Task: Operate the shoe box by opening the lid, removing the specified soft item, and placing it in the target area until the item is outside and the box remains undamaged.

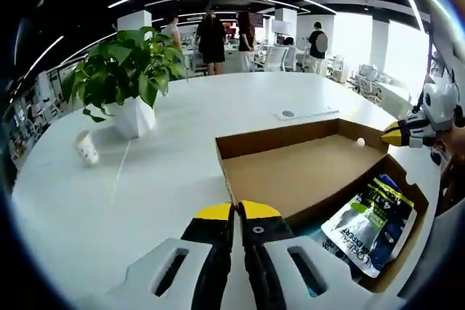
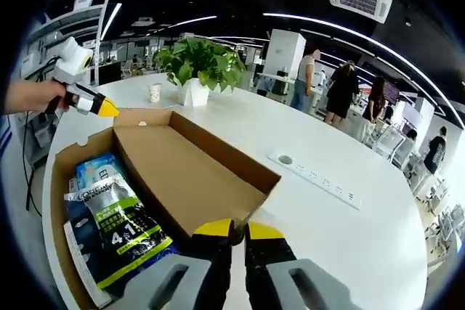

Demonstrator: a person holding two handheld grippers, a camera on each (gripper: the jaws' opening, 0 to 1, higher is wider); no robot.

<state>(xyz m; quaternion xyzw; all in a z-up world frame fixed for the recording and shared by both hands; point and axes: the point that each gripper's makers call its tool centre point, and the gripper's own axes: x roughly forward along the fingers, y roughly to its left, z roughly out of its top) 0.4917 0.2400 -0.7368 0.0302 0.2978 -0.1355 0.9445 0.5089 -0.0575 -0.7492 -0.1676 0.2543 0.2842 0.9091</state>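
The shoe box (image 2: 182, 172) is lying open on the white table (image 2: 349, 237), its lid (image 1: 305, 172) folded flat beside the tray, so the opening step looks done and the removal of the soft item appears to be the step in hand. That item, a shiny silver, green and black pouch (image 2: 120, 230), is resting in the tray on top of a blue packet (image 2: 94, 168), not yet lifted out. In the left gripper view the left gripper (image 1: 238, 212) is hovering just over the near edge of the lid with its yellow-tipped jaws pressed together on nothing. In the right gripper view the right gripper (image 2: 238, 230) is sitting at the near wall of the box, jaws likewise closed and empty; in that same view the other gripper is hanging at the far left corner of the box, held in a hand (image 2: 33, 96). The pouch is lying flat, its long axis running along the length of the tray, its printed face up. The next move seems to call for one gripper to spread its jaws, reach into the tray and pinch an edge of the pouch without catching the cardboard wall. A potted plant (image 1: 123, 81), a paper cup (image 1: 86, 147) and a power strip (image 2: 316, 178) are standing on the table well apart from the box.
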